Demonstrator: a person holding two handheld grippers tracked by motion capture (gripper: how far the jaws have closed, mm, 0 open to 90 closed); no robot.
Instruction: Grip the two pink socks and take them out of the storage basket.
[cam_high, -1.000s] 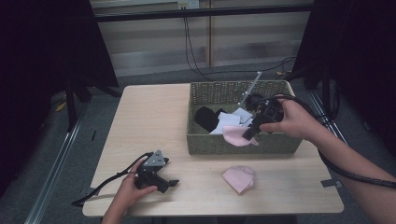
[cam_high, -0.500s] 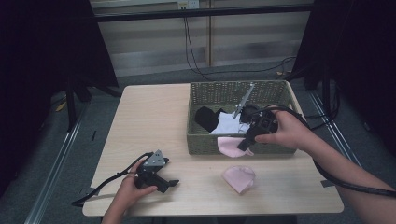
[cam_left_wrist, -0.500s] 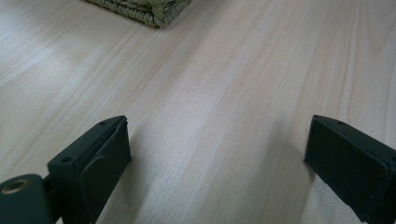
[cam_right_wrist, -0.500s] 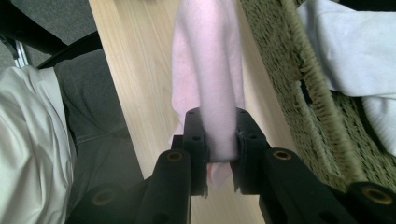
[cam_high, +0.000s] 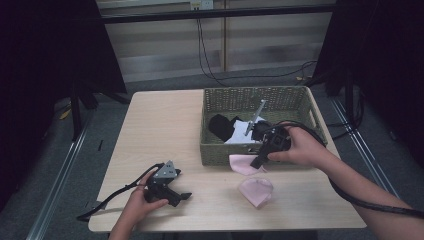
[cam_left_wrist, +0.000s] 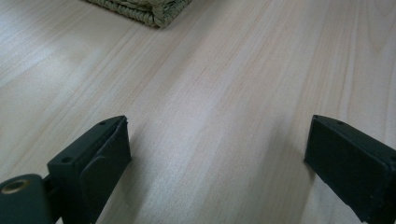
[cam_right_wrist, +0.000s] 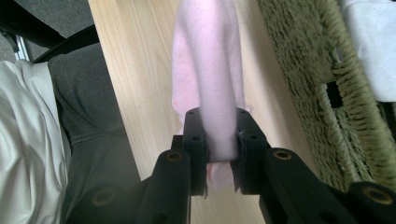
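Pale wood table (cam_high: 160, 130) carries a woven basket (cam_high: 305, 102); we read no writing. Just before the basket, our right gripper (cam_right_wrist: 219, 135) pinches a pink cloth (cam_right_wrist: 210, 74); our left gripper (cam_left_wrist: 217, 149) rests wide, well apart.

Beyond your wooden table (cam_high: 165, 125), black cables (cam_high: 202, 50) hang down the panelled wall (cam_high: 165, 45) and trail across the grey floor (cam_high: 165, 86). Dark curtains (cam_high: 45, 60) flank both sides; a metal rail (cam_high: 51, 200) runs at your left.
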